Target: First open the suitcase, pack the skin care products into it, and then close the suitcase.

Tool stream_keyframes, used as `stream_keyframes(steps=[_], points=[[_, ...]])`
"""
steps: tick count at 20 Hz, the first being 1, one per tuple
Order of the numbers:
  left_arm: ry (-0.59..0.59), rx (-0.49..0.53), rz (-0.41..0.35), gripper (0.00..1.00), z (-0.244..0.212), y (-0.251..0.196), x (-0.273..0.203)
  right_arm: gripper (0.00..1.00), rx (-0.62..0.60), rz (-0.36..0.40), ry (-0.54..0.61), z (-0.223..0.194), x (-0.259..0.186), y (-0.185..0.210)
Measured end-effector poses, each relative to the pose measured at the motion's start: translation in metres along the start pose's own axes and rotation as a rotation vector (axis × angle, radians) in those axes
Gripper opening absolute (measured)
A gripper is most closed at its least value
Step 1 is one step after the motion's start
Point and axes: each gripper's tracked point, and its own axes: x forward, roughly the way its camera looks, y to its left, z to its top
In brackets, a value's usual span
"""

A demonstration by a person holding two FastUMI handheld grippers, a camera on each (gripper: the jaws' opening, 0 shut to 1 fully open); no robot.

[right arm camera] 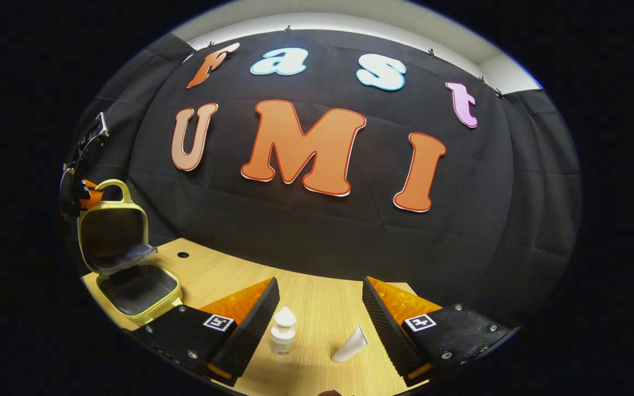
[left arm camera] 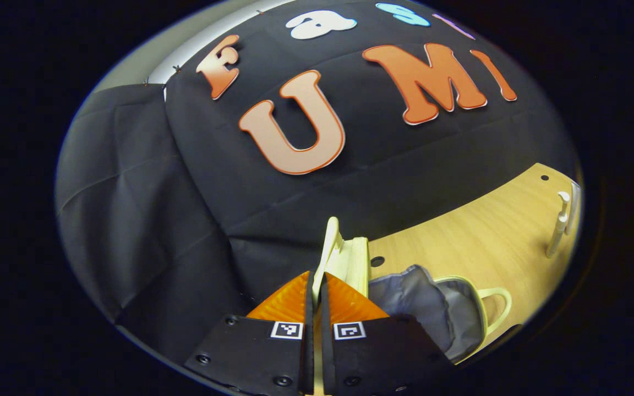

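Gripping suitcase lid [left arm camera: 332,247], left fingers [left arm camera: 344,308]

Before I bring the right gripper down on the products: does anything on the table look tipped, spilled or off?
One thing: the white tube lies tilted on the table, while the small white bottle beside it stands upright. No spill visible. The suitcase is open, its lid held up by the left gripper.
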Motion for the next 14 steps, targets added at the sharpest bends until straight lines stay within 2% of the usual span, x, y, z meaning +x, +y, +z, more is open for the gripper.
stream_keyframes(steps=[2,8,14], points=[[0.017,-0.023,0.009,0.06,-0.006,0.02,0.01,0.97,0.001,0.001,0.003,0.0,-0.001,0.002],[0.087,-0.201,0.022,0.06,-0.05,0.069,0.037,0.97,0.016,0.002,0.015,0.003,0.0,0.014],[0.21,-0.315,0.029,0.06,-0.126,0.115,0.073,0.97,0.027,-0.003,0.036,-0.003,-0.003,0.022]])
